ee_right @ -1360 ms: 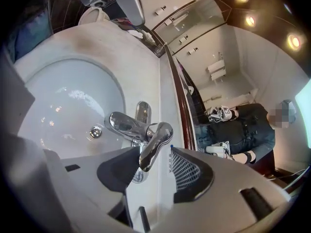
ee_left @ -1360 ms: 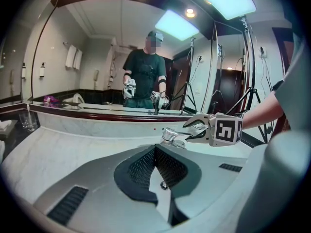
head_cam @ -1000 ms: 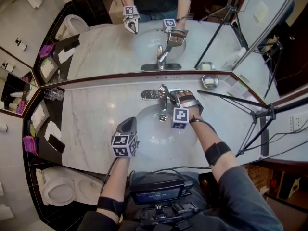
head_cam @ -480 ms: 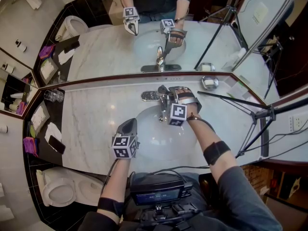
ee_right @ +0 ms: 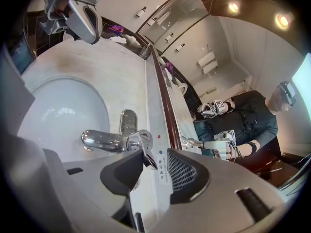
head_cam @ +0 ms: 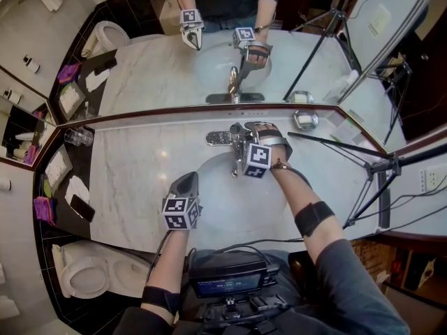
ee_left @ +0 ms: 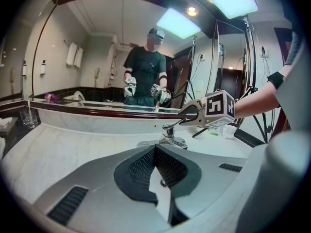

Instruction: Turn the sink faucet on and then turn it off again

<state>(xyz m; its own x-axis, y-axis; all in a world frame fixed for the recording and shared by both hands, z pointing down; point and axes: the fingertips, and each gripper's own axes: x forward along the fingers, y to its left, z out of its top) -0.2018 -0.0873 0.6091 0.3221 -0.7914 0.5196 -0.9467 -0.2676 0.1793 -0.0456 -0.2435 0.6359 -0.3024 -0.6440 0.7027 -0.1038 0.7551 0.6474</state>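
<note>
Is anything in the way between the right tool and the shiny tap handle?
No, nothing visible is in the way. The shiny chrome lever handle of the tap sits right between the open jaws of the right tool.

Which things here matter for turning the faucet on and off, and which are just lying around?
For the job: chrome lever faucet, white oval sink basin, right gripper.
Lying about: clear drinking glass, round silver dish, black phone.
</note>
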